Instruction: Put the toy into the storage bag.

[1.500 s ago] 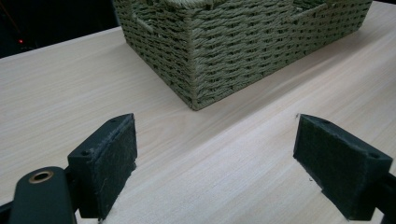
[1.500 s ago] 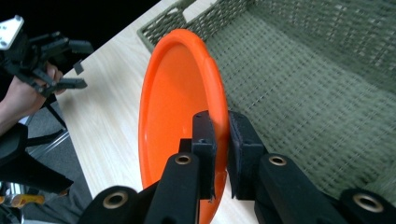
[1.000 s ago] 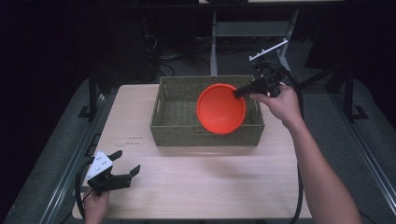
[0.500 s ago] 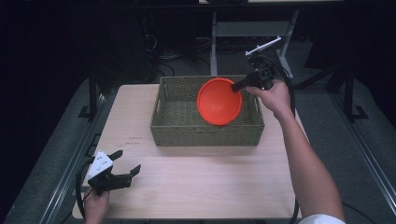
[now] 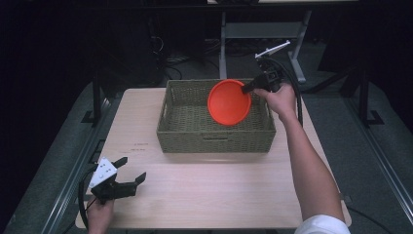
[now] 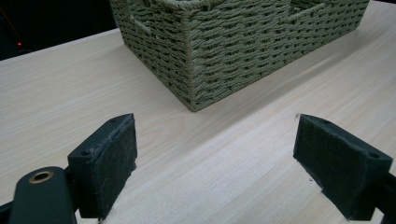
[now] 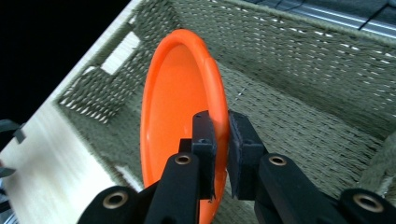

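Orange plate (image 5: 229, 103) is held on edge over the basket (image 5: 185, 127), rim pinched between the closed jaws of the right gripper (image 5: 247, 88). Step judged mid-transfer; direction unclear. Left gripper (image 5: 130, 171) is rested on the table (image 5: 219, 195), jaws spread wide, empty.
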Demonstrator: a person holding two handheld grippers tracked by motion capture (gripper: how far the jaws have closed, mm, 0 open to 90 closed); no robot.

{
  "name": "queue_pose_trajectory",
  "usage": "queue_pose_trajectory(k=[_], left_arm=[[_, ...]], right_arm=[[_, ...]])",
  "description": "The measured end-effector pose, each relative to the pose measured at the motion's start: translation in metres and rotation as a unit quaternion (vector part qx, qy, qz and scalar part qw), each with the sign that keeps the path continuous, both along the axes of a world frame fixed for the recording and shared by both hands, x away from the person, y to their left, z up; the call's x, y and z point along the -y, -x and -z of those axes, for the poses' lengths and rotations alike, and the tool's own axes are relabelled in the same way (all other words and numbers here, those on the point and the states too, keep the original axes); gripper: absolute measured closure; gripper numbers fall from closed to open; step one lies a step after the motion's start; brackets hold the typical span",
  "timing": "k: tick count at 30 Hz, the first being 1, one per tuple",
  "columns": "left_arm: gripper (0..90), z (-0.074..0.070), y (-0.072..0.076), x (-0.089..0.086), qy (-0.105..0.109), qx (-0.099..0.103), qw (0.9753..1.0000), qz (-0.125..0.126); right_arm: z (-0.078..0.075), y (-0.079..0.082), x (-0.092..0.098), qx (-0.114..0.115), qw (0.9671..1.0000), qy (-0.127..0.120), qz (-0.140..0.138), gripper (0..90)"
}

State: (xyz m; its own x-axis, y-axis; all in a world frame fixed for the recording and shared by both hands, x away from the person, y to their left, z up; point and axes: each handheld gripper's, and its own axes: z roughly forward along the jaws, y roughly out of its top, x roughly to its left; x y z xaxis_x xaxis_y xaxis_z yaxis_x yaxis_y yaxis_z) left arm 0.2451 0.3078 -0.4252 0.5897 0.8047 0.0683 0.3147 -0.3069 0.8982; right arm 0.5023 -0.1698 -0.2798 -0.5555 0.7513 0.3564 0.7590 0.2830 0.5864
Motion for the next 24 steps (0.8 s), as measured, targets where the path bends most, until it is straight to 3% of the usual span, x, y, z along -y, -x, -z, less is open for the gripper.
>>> queue_pose_trajectory(k=[6, 16, 24], left_arm=[[12.8, 0.0, 0.0, 0.001, 0.0, 0.001, 1.0, 0.001], [12.8, 0.0, 0.001, 0.0, 0.002, 0.001, 1.0, -0.001], [12.8, 0.0, 0.001, 0.0, 0.001, 0.002, 1.0, 0.0]], right_arm=[[0.009, -0.007, -0.006, -0.001, 0.9999, 0.013, 0.007, 82.2], [0.03, -0.016, -0.02, -0.021, 0.9991, 0.035, 0.015, 82.1], [0.059, -0.026, -0.04, -0.049, 0.9974, 0.053, 0.007, 82.1]])
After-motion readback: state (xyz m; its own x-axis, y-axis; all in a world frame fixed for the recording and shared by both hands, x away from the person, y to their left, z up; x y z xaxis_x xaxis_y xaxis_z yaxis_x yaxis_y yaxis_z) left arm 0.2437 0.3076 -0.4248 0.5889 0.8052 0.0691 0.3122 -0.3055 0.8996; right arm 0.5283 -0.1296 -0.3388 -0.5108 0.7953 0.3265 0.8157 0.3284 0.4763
